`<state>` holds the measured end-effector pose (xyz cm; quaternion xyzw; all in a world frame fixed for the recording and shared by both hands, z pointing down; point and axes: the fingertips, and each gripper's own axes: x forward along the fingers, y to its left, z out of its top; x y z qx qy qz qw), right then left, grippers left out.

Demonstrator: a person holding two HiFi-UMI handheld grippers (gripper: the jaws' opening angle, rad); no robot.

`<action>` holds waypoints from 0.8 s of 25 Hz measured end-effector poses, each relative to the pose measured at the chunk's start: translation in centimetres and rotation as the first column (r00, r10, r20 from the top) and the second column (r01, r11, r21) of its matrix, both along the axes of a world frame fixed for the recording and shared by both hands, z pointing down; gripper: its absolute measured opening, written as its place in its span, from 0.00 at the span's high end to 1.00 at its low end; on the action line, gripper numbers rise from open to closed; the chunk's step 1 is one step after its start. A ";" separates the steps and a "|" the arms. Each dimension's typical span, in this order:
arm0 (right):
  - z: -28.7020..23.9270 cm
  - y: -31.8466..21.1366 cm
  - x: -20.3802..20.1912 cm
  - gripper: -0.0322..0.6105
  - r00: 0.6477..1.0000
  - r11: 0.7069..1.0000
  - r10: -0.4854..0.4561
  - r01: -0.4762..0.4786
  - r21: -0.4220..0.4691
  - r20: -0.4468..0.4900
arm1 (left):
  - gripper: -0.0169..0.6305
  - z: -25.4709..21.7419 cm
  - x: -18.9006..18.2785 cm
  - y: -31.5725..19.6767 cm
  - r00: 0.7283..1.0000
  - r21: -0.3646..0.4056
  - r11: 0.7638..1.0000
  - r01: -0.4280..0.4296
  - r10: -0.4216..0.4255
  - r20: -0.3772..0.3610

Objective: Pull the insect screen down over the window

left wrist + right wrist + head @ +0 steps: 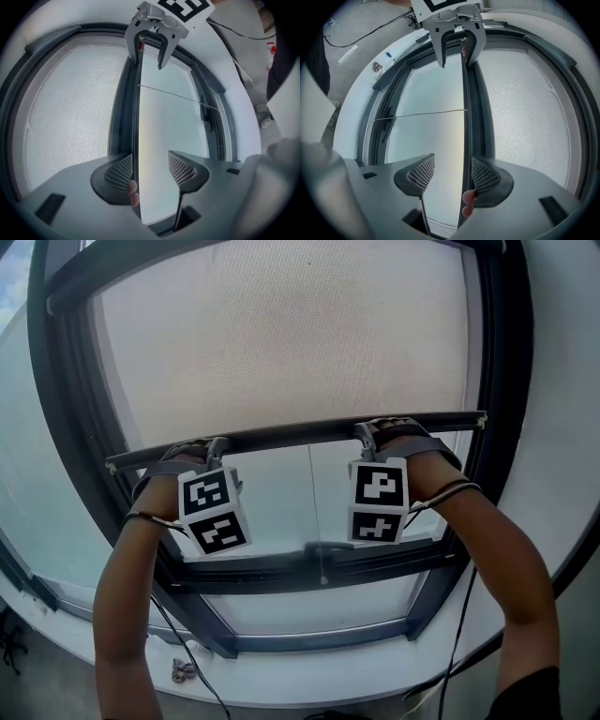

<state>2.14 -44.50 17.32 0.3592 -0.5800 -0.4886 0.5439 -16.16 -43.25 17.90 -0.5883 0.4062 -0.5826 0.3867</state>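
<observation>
- Left gripper [151, 166] and right gripper [452, 171] stand wide open, hooked on the dark metal pull bar [295, 435], not clamping it
- Pale mesh insect screen [281, 334] covers the upper half; lower glass pane [277, 502] lies bare

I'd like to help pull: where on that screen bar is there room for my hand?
The bar is bare between the left gripper and the right gripper. Below it, the gap down to the lower frame is open, crossed only by a thin cord. It is crowded near both bar ends, where the grippers hook over it.
</observation>
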 end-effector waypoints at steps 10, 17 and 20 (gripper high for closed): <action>1.0 -0.1 0.1 0.59 1.000 0.999 0.014 -0.015 -0.031 -0.012 | 0.60 1.2 0.2 -0.3 1.000 0.013 1.000 -0.011 0.011 -0.002; 5.1 -0.1 0.2 0.59 1.000 0.999 -0.003 0.002 -0.038 -0.007 | 0.60 5.2 0.3 -0.1 0.999 -0.009 1.000 -0.022 0.021 -0.027; 5.9 0.0 0.1 0.59 1.000 0.999 -0.015 0.016 -0.031 0.020 | 0.60 6.0 0.3 0.0 0.999 -0.007 1.000 -0.027 0.027 -0.040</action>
